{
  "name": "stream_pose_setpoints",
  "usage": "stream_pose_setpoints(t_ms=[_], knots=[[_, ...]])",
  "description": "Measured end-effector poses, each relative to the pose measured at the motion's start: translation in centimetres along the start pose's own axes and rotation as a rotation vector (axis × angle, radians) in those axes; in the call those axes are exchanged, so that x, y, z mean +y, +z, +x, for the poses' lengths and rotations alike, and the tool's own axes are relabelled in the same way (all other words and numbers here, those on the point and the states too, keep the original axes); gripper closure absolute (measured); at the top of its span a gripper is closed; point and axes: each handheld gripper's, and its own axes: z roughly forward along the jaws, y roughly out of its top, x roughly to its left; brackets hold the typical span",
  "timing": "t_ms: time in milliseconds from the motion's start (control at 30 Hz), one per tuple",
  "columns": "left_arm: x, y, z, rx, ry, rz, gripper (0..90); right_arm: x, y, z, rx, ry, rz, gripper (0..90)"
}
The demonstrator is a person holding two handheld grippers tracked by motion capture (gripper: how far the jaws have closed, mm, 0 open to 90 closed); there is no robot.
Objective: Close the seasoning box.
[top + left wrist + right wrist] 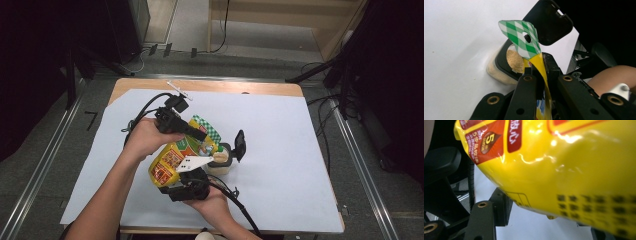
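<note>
**A:** Start nearest to you. What is your right gripper [192, 176] doing?

**B:** It sits at about six o'clock of the yellow pouch [172, 161], low on the white sheet [280, 150]. In the right gripper view your jaws stand part open with the pouch's fat bottom [564, 170] between them; the near jaw sits against its underside, and the far one is hidden under the plastic. I read it as a hold on the pouch, which hangs off the sheet.

**A:** And your left gripper [197, 134]?

**B:** It comes in from about ten o'clock of the pouch. In the left gripper view your jaws are clamped tight on the pouch's flat top, just below the green-and-white checked strip [520, 37], which stands up past the fingertips with its hang hole showing.

**A:** So where is the pouch?

**B:** Held between your two grippers, near the middle of the sheet, tilted with its checked top toward one o'clock.

**A:** And beyond it?

**B:** Just past the strip, at about three o'clock of the pouch in the high view, stands a small clear jar [220, 162] of pale brown grains. Its black flip lid [240, 144] is swung open and stands upright. The pouch's top hangs right over the jar's mouth [514, 61]. Farther off, the wooden table edge [210, 86] runs across at twelve o'clock.
</note>
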Motion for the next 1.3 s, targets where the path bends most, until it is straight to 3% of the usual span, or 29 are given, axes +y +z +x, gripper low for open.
stream_pose_setpoints(t_ms=[267,400,567,800,933,1100,1300], knots=[[-0.2,-0.5,0.1,-0.018,-0.009,-0.001,90.0,0.0,0.0,0.0,-0.008,-0.006,0.001,42.8],[-0.3,-1.3,0.3,-0.033,-0.012,-0.026,90.0,0.1,-0.2,0.0,-0.021,-0.014,-0.007,42.1],[-0.6,-2.5,0.0,-0.009,0.018,-0.049,90.0,0.3,-0.5,0.0,-0.043,-0.02,-0.017,42.2],[-1.3,-4.4,0.6,-0.032,-0.002,-0.105,90.0,0.7,-1.4,-0.6,-0.047,0.023,-0.056,42.1],[-1.7,-5.9,0.7,-0.022,-0.002,-0.138,90.0,1.0,-1.8,-0.8,-0.072,0.017,-0.069,42.0],[-2.3,-7.3,1.1,-0.023,-0.011,-0.181,90.0,1.3,-2.3,-1.0,-0.067,0.024,-0.086,43.2],[-3.2,-9.1,2.3,-0.009,-0.037,-0.25,90.0,1.4,-2.3,-1.0,-0.073,0.012,-0.068,43.3]])
